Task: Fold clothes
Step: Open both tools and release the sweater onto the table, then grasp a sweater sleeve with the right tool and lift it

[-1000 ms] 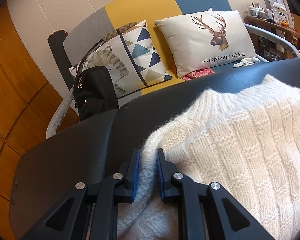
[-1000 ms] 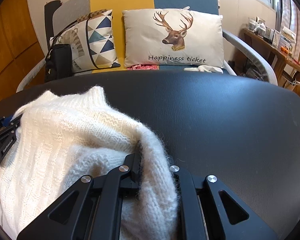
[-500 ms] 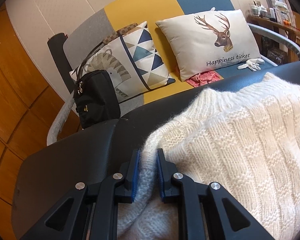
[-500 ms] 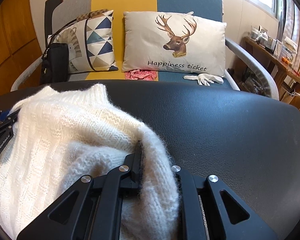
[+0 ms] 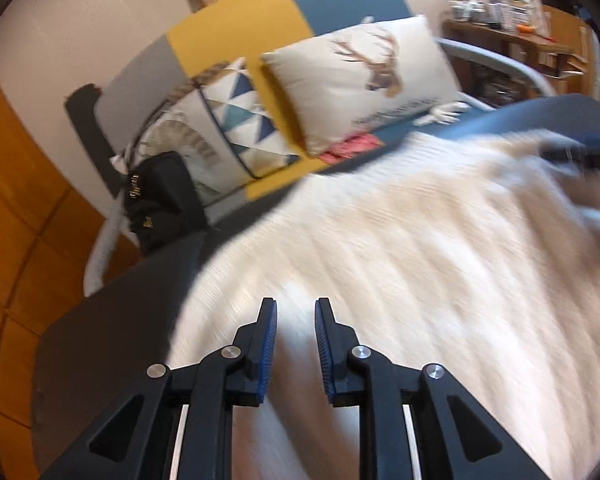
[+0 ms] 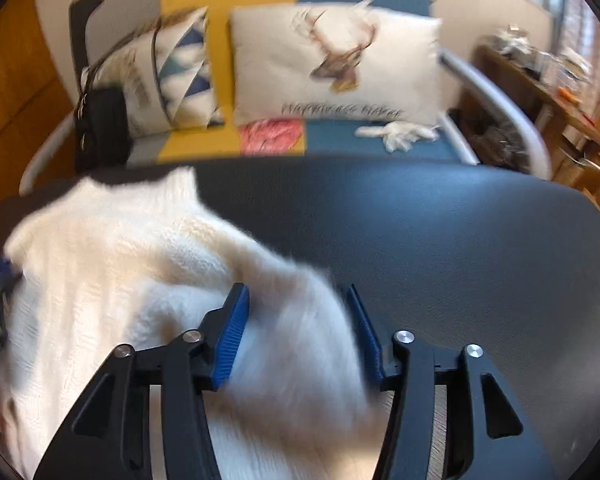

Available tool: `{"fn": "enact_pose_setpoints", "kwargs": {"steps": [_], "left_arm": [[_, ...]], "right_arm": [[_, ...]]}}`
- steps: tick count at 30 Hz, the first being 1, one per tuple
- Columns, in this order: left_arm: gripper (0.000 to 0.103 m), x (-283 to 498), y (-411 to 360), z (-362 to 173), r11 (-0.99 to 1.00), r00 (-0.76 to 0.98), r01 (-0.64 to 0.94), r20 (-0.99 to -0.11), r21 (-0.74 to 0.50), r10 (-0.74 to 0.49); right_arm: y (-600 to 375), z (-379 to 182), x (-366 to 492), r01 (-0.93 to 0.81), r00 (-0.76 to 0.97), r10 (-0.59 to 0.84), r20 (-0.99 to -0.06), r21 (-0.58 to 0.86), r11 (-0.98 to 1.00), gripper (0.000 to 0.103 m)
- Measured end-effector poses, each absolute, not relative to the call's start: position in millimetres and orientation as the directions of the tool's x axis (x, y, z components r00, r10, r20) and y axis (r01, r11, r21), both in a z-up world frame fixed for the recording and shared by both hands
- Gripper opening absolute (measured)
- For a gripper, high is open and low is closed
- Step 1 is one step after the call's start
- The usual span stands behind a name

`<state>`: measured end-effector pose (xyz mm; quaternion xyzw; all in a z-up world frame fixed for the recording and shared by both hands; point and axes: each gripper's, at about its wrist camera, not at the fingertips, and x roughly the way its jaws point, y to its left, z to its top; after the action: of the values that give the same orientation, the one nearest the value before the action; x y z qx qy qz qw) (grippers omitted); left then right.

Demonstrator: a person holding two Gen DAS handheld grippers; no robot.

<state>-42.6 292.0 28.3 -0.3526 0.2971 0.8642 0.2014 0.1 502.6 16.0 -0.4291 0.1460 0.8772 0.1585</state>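
I find both tools parted: left tool (image 5: 295, 344) and right tool (image 6: 298, 332) each straddle white sweater (image 6: 132, 280) folds, gripping nothing. Sweater lies on the table (image 6: 440, 240), spread leftward; left tool nearer its bulk.

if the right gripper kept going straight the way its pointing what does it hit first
The white knit sweater: a fold of it already sits between the open fingers of the right gripper. Past that fold the line runs over the dark tabletop toward the sofa's deer pillow, though blur makes depth uncertain.
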Motion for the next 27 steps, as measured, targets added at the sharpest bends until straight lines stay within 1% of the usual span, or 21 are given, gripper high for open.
{"fn": "enact_pose_setpoints", "kwargs": {"steps": [1,3,6,8,11,13,15,19,21,24,27], "left_arm": [[0.02,-31,289,30,-0.738,-0.664,-0.567,-0.734,0.367,0.145],[0.02,-12,285,31,-0.733,-0.632,-0.596,-0.755,0.327,0.177],[0.02,12,278,26,-0.737,-0.578,-0.625,-0.788,0.258,0.214],[0.02,27,275,19,-0.74,-0.545,-0.635,-0.808,0.222,0.225],[0.02,42,276,6,-0.741,-0.544,-0.63,-0.813,0.232,0.208],[0.02,50,274,5,-0.748,-0.577,-0.615,-0.79,0.251,0.21],[0.02,54,272,3,-0.752,-0.595,-0.606,-0.775,0.26,0.211],[0.022,60,269,-2,-0.756,-0.642,-0.59,-0.733,0.285,0.225],[0.022,61,270,-3,-0.754,-0.654,-0.584,-0.725,0.3,0.218],[0.025,63,272,-4,-0.752,-0.678,-0.569,-0.707,0.333,0.201],[0.026,66,275,-6,-0.743,-0.705,-0.554,-0.687,0.376,0.177]], "right_arm": [[507,26,14,-0.401,-0.621,0.136,-0.772,0.163,-0.902,0.054],[511,47,43,-0.387,-0.666,0.129,-0.735,0.192,-0.902,0.054],[508,72,87,-0.343,-0.688,0.11,-0.717,0.188,-0.92,0.054],[502,81,113,-0.312,-0.673,0.082,-0.736,0.182,-0.933,0.054],[489,83,151,-0.289,-0.621,0.063,-0.781,0.153,-0.945,0.054],[484,78,178,-0.292,-0.58,0.054,-0.813,0.146,-0.945,0.054],[482,72,200,-0.298,-0.555,0.02,-0.832,0.177,-0.938,0.054],[485,51,239,-0.343,-0.519,-0.073,-0.852,0.286,-0.895,0.054],[481,41,252,-0.355,-0.495,-0.096,-0.863,0.302,-0.885,0.054],[471,29,271,-0.347,-0.477,-0.138,-0.868,0.331,-0.878,0.054],[463,18,290,-0.341,-0.487,-0.201,-0.85,0.397,-0.852,0.054]]}}
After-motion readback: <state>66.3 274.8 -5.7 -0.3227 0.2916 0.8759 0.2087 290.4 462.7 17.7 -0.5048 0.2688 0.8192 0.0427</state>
